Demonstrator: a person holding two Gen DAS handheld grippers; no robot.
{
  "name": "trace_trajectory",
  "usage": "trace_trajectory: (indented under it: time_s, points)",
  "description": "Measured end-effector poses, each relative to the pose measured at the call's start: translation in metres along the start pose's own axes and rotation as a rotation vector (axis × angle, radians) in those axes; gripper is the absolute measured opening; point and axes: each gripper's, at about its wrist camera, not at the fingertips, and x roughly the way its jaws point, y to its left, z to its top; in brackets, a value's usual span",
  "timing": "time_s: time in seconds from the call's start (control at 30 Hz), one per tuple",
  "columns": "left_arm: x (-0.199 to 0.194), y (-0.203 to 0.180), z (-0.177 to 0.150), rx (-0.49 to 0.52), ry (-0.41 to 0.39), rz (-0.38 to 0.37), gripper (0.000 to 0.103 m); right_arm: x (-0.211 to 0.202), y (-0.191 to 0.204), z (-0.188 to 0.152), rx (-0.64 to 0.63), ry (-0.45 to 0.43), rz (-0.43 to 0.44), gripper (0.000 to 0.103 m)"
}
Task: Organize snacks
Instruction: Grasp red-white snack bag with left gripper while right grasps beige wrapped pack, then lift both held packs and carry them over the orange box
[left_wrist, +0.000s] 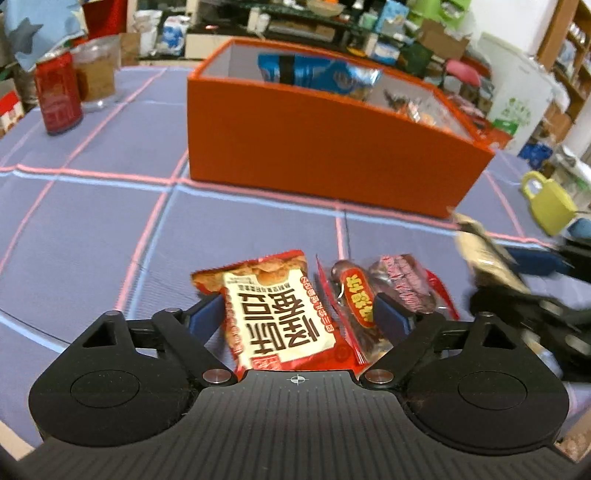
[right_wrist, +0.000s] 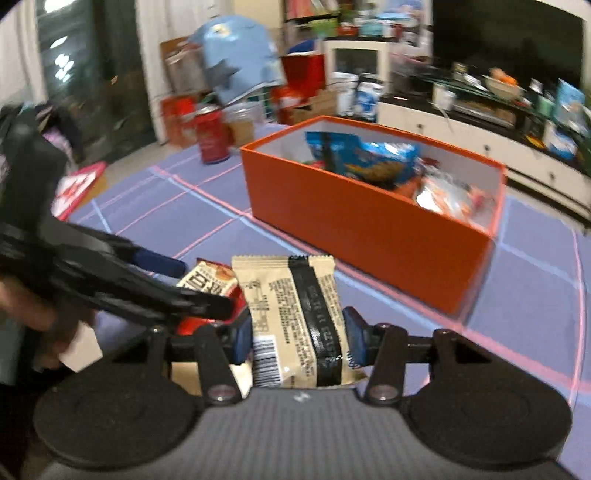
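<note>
Our right gripper (right_wrist: 295, 334) pinches the beige packet (right_wrist: 291, 317), ready for the orange box (right_wrist: 369, 229) ahead. Our left gripper (left_wrist: 299, 315) spreads wide around the red-and-white bag (left_wrist: 273, 314), on the desk (left_wrist: 92, 229) between its fingers (left_wrist: 205, 317).

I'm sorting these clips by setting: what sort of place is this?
Probably a lived-in home room, cluttered with storage. A checked tablecloth covers the table, a low white cabinet behind is crowded with household goods, and cardboard boxes are stacked on the floor.
</note>
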Motion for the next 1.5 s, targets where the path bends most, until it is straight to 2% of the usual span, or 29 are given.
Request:
trace_trajectory:
  time_s: [0.07,0.1,0.2,0.23,0.4,0.47,0.53,0.67,0.83,0.93,1.03,1.1,1.17,1.23,1.27,1.3,1.33,1.37,1.43,1.5]
  points:
    - [0.006,0.0,-0.003,0.013,0.001,0.036,0.057,-0.005,0.008,-0.009,0.032,-0.02,-0.012,0.05]
    - [0.005,0.002,-0.004,0.016,-0.008,0.053,0.044,-0.006,0.01,-0.012,0.046,-0.026,-0.021,0.05]
    - [-0.002,0.014,-0.002,0.019,-0.011,0.018,0.03,-0.011,0.012,-0.016,0.078,-0.037,-0.026,0.05]
    - [-0.005,0.018,-0.001,0.02,-0.009,0.021,0.028,-0.012,0.013,-0.015,0.082,-0.037,-0.026,0.05]
    - [-0.01,0.032,-0.001,0.05,0.002,0.044,0.028,-0.011,0.018,-0.013,0.087,-0.033,-0.033,0.051]
    - [-0.009,0.037,0.0,0.054,0.012,0.027,0.035,-0.009,0.02,-0.013,0.084,-0.022,-0.041,0.051]
    - [-0.008,0.042,-0.001,0.019,0.016,0.026,0.047,-0.003,0.022,-0.015,0.078,-0.004,-0.07,0.051]
    - [-0.008,0.044,-0.004,0.058,0.039,0.022,0.051,0.009,0.018,-0.021,0.058,0.037,-0.142,0.051]
    - [-0.005,0.044,-0.008,0.088,0.027,0.044,0.058,0.023,0.005,-0.029,0.108,0.083,-0.152,0.052]
    - [-0.007,0.049,-0.008,0.066,0.028,0.052,0.059,0.026,-0.003,-0.03,0.194,0.079,-0.111,0.062]
    - [-0.014,0.054,-0.007,0.034,0.01,0.053,0.058,0.029,-0.004,-0.031,0.261,0.079,-0.111,0.069]
    - [-0.018,0.054,-0.008,0.037,-0.001,0.053,0.061,0.029,-0.004,-0.031,0.303,0.068,-0.112,0.085]
    - [-0.015,0.054,-0.009,0.04,0.016,0.052,0.062,0.031,0.002,-0.032,0.301,0.068,-0.101,0.085]
    - [-0.01,0.053,-0.011,0.053,0.024,0.059,0.062,0.04,0.011,-0.033,0.247,0.101,-0.11,0.082]
    - [-0.01,0.051,-0.012,0.072,0.023,0.069,0.059,0.046,0.016,-0.036,0.212,0.131,-0.13,0.073]
    - [-0.01,0.05,-0.012,0.084,0.019,0.08,0.044,0.051,0.019,-0.038,0.185,0.156,-0.146,0.059]
    - [-0.011,0.049,-0.011,0.095,0.013,0.097,0.039,0.051,0.024,-0.039,0.144,0.148,-0.182,0.051]
    - [-0.012,0.05,-0.01,0.097,0.013,0.108,0.037,0.051,0.029,-0.039,0.103,0.149,-0.2,0.05]
    - [-0.015,0.053,-0.008,0.088,0.017,0.092,0.029,0.049,0.029,-0.04,0.11,0.146,-0.184,0.05]
    - [-0.022,0.053,-0.005,0.088,-0.002,0.087,0.027,0.043,0.026,-0.04,0.112,0.121,-0.185,0.05]
